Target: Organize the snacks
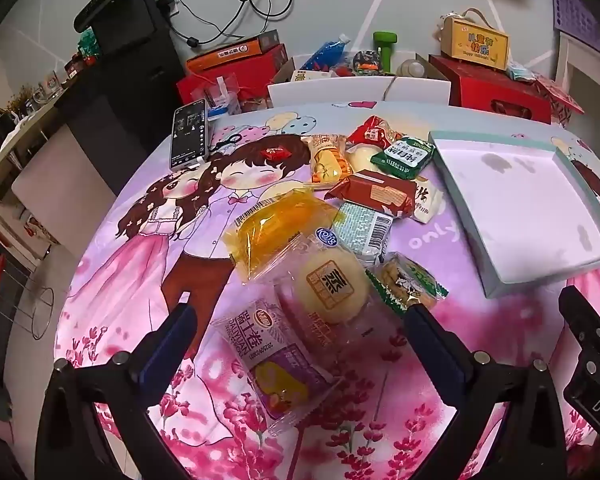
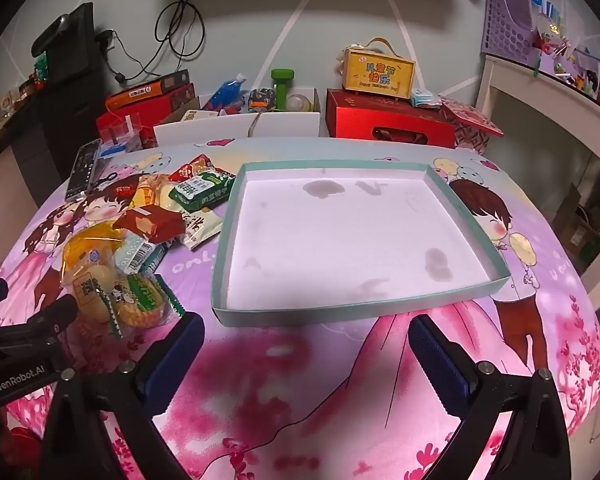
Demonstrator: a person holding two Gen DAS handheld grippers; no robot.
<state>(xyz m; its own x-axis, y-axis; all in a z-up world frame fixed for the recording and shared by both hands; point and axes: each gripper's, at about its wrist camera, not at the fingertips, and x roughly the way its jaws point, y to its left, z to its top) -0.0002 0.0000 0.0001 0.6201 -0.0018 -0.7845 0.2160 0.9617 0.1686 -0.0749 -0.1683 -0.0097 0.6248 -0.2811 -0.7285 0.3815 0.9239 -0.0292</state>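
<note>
Cartoon tablecloth (image 2: 300, 360) (pink, purple), snack pile (image 1: 340, 220), shallow box (image 2: 476, 216)

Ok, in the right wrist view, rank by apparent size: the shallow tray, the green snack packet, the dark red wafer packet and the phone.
1. Shallow tray, by far the largest.
2. Phone, seen edge-on and farther off, so unsure.
3-4. Green snack packet and dark red wafer packet look about alike.

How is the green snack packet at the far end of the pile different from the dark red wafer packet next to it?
The green packet shows white lettering, while the dark red wafer packet pictures a wafer. The green one lies farther back, by the tray; the red one sits nearer the pile's middle. Both are sealed and untouched.
</note>
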